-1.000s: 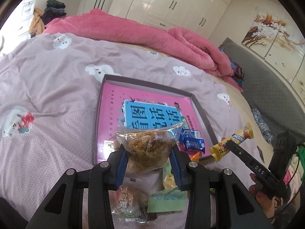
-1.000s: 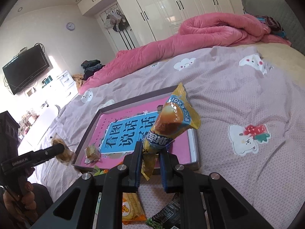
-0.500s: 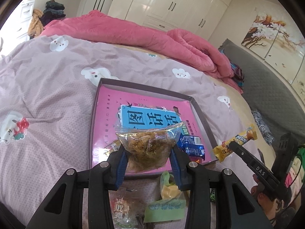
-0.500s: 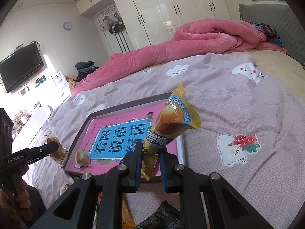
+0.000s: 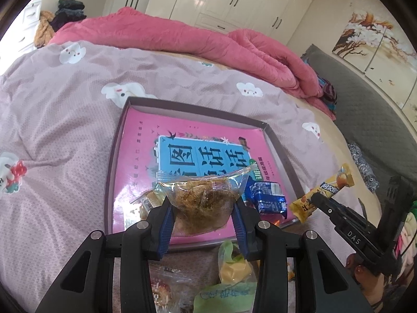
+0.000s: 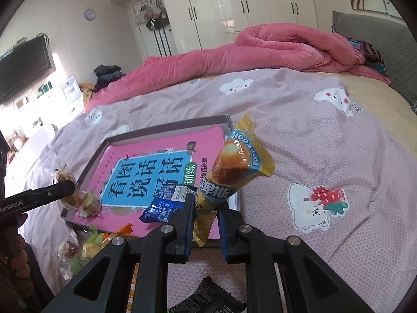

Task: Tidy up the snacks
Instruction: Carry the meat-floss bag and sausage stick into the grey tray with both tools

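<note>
While both hover over the tray's point(image 5: 112, 172) near edge, left hand-held gripper point(image 5: 203, 219) clamps crumbly pastry bag point(image 5: 202, 203); right hand-held gripper point(image 6: 206, 224) pinches light, slippery sausage stick point(image 6: 229, 174) low; grip gently.

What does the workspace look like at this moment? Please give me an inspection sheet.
Surface: mauve bedspread with cartoon prints, on a bed.
Job's things: shallow tray with a pink printed bottom; inside it a blue packet and a small wrapped snack.
Clutter: loose snack packets on the bedspread in front of the tray; black wrapper.
Grippers: left gripper shut on a clear pouch of brown snack; right gripper shut on a yellow snack stick; both held over the tray's near edge.
Cables: nothing seen.
Surroundings: pink duvet, white wardrobes, wall TV, grey headboard.
</note>
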`<action>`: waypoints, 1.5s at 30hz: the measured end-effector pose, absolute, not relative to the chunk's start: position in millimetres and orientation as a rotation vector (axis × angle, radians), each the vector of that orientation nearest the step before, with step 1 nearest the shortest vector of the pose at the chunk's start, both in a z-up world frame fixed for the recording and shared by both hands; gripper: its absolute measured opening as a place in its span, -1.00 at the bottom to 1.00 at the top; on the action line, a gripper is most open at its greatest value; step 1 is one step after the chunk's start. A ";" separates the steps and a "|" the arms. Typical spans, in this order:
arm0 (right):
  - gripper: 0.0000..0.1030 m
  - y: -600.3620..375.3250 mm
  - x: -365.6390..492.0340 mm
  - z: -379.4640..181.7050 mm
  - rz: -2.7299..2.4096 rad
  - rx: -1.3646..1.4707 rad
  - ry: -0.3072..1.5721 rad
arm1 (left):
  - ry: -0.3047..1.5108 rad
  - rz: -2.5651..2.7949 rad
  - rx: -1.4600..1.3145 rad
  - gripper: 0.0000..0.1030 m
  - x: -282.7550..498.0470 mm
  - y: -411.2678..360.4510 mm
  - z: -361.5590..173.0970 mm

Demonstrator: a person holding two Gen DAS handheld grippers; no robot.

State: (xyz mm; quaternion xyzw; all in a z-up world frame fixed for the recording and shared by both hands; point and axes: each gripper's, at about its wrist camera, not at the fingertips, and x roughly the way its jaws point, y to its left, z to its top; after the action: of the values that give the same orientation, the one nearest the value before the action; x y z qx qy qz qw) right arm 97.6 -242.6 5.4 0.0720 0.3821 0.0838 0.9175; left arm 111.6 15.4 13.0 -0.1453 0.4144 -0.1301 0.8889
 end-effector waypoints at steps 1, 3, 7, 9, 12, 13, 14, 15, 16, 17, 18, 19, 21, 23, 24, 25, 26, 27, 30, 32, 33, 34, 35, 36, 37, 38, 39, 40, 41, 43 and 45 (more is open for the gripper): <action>-0.67 -240.9 98.6 4.1 0.171 0.139 0.790 | 0.865 -0.269 -0.300 -0.19 112.6 14.8 11.5; -0.67 -237.8 102.2 1.0 0.172 0.120 0.799 | 0.873 -0.270 -0.298 -0.19 114.2 14.0 8.6; -0.67 -236.8 107.2 -4.0 0.179 0.121 0.812 | 0.888 -0.270 -0.296 -0.19 117.5 11.9 2.9; -0.67 -237.7 109.7 -6.2 0.185 0.133 0.817 | 0.895 -0.270 -0.294 -0.19 119.4 11.0 0.7; -0.67 -238.5 113.1 -8.8 0.193 0.143 0.822 | 0.902 -0.272 -0.295 -0.19 122.1 9.7 -2.0; -0.67 -238.3 114.3 -9.4 0.198 0.145 0.824 | 0.904 -0.271 -0.293 -0.19 122.8 9.3 -2.6; -0.67 -237.5 115.4 -10.0 0.205 0.145 0.822 | 0.906 -0.271 -0.293 -0.19 123.8 8.8 -3.4; -0.67 -235.7 116.5 -10.6 0.210 0.142 0.825 | 0.908 -0.273 -0.294 -0.19 124.1 8.3 -4.1; -0.67 -233.9 118.0 -11.9 0.215 0.137 0.830 | 0.910 -0.273 -0.294 -0.19 124.9 7.8 -4.8; -0.67 -231.9 119.2 -13.2 0.218 0.131 0.832 | 0.912 -0.272 -0.292 -0.19 125.5 7.2 -5.4; -0.67 -229.4 120.1 -14.6 0.225 0.125 0.836 | 0.913 -0.272 -0.290 -0.19 126.3 6.6 -6.2; -0.67 -227.1 120.6 -15.3 0.232 0.119 0.836 | 0.915 -0.271 -0.291 -0.19 127.0 6.2 -7.0; -0.67 -223.3 121.4 -15.6 0.246 0.114 0.833 | 0.919 -0.273 -0.291 -0.19 128.7 5.3 -8.6; -0.67 -221.7 121.6 -16.1 0.252 0.112 0.834 | 0.923 -0.274 -0.291 -0.18 130.5 4.1 -10.1; -0.67 -221.3 121.8 -16.8 0.259 0.117 0.837 | 0.925 -0.275 -0.290 -0.18 131.2 3.3 -10.8; -0.67 -221.3 122.1 -17.3 0.264 0.122 0.839 | 0.927 -0.277 -0.290 -0.18 132.1 2.7 -11.6; -0.67 -221.2 122.1 -18.2 0.269 0.129 0.843 | 0.928 -0.278 -0.291 -0.18 132.9 2.1 -12.3; -0.67 -220.9 122.2 -19.1 0.273 0.132 0.847 | 0.931 -0.280 -0.289 -0.18 134.3 0.9 -13.3; -0.67 -219.4 122.3 -20.9 0.282 0.140 0.855 | 0.941 -0.286 -0.291 -0.18 137.1 -2.4 -16.3; -0.67 -219.2 121.8 -21.5 0.290 0.151 0.857 | 0.943 -0.289 -0.289 -0.18 138.8 -4.6 -17.8; -0.67 -219.3 121.9 -21.7 0.292 0.153 0.857 | 0.944 -0.290 -0.288 -0.18 139.1 -5.1 -18.3; -0.67 -219.2 121.6 -21.9 0.293 0.155 0.858 | 0.945 -0.291 -0.287 -0.18 139.6 -6.0 -18.9; -0.67 -219.2 121.2 -21.9 0.296 0.158 0.858 | 0.945 -0.292 -0.286 -0.18 140.2 -6.4 -19.3; -0.67 -219.1 121.4 -21.9 0.299 0.163 0.857 | 0.945 -0.291 -0.284 -0.18 140.8 -7.0 -19.7; -0.67 -219.5 121.0 -21.8 0.303 0.170 0.855 | 0.947 -0.294 -0.285 -0.18 141.8 -7.6 -20.2; -0.67 -219.8 121.2 -21.8 0.305 0.173 0.854 | 0.948 -0.296 -0.287 -0.18 142.7 -7.8 -20.5; -0.67 -219.5 121.0 -21.8 0.306 0.174 0.856 | 0.951 -0.295 -0.288 -0.18 143.2 -8.1 -21.1; -0.67 -219.3 121.0 -21.9 0.304 0.173 0.857 | 0.954 -0.296 -0.288 -0.17 143.7 -8.6 -21.5; -0.67 -219.3 120.8 -21.9 0.303 0.174 0.857 | 0.957 -0.299 -0.288 -0.17 144.7 -9.1 -22.0; -0.67 -219.6 120.2 -21.5 0.305 0.180 0.855 | 0.963 -0.301 -0.287 -0.17 144.7 -10.0 -23.5; -0.67 -220.5 119.7 -21.2 0.304 0.183 0.854 | 0.963 -0.302 -0.284 -0.17 143.9 -10.6 -23.9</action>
State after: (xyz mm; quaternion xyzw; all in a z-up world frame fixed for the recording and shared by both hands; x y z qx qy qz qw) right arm 119.7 -220.5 -21.2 0.0881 0.4121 0.1468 0.8949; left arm 143.9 -10.6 -23.9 -0.1354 0.4597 -0.1440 0.8658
